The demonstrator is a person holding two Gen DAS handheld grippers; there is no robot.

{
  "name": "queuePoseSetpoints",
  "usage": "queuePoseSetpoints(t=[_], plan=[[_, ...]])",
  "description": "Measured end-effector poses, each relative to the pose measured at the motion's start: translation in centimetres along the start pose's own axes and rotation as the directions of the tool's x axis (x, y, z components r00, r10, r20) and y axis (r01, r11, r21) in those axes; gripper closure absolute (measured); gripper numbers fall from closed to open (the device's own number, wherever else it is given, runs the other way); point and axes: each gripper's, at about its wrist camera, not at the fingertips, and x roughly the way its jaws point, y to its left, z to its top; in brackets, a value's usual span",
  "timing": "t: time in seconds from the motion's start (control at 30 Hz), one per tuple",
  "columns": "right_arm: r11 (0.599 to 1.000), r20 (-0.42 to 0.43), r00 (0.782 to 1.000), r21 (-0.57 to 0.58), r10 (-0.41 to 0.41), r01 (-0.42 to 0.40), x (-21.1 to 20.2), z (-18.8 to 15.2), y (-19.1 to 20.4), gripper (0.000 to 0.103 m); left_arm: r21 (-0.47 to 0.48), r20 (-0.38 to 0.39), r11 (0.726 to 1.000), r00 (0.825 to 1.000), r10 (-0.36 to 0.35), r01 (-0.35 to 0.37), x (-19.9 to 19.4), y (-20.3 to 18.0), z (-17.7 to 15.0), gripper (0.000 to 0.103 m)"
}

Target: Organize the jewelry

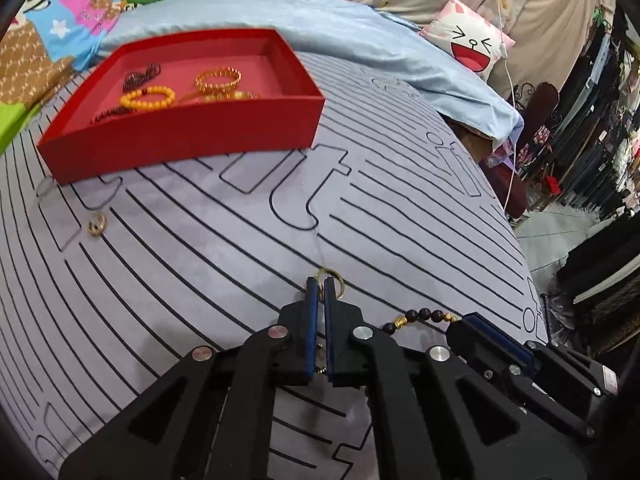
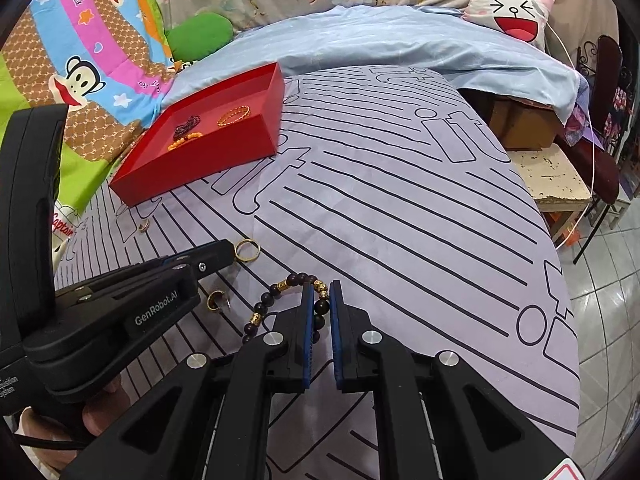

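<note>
A red tray holds gold bangles, a yellow bead bracelet and dark beads; it also shows in the right wrist view. My left gripper is shut on a gold ring on the lilac sheet. In the right wrist view that gold ring lies at the left gripper's tip. My right gripper is shut on a dark bead bracelet with gold beads. The bracelet also shows in the left wrist view. A gold ring lies near the tray. A gold earring lies by the bracelet.
The lilac sheet with black lines covers the bed. A blue blanket and a cartoon pillow lie at the back. A colourful quilt is at the left. The bed edge, a stool and tiled floor are at the right.
</note>
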Motion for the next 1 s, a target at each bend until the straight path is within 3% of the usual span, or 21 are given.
queuePoseSetpoints(t=[0.2,0.33,0.47,0.53,0.6,1.0], plan=[[1.000,0.004,1.000,-0.003,0.001,-0.001,-0.2,0.1,0.2,0.094,-0.001,-0.006,1.000,1.000,-0.002,0.002,-0.3,0.1,0.2,0.099],[1.000,0.002,1.000,-0.005,0.001,-0.001,-0.2,0.1,0.2,0.094,0.002,-0.007,1.000,1.000,0.022,-0.022,0.3,-0.1,0.4,0.081],[1.000,0.000,1.000,-0.007,-0.001,0.001,-0.1,0.3,0.3,0.094,-0.004,-0.026,1.000,0.999,0.029,-0.029,1.2,0.0,0.4,0.082],[1.000,-0.002,1.000,-0.008,0.001,-0.001,-0.1,0.3,0.4,0.095,-0.005,-0.030,1.000,0.999,0.025,-0.025,1.4,0.1,0.2,0.095],[1.000,-0.002,1.000,-0.011,0.002,-0.002,-0.1,0.3,0.5,0.094,-0.002,-0.026,1.000,0.999,0.021,-0.021,1.2,0.2,0.1,0.098],[0.997,0.002,0.999,-0.066,0.033,-0.033,0.0,0.6,3.4,0.094,-0.013,0.003,0.999,0.999,0.042,-0.042,-1.8,2.5,-0.8,0.098]])
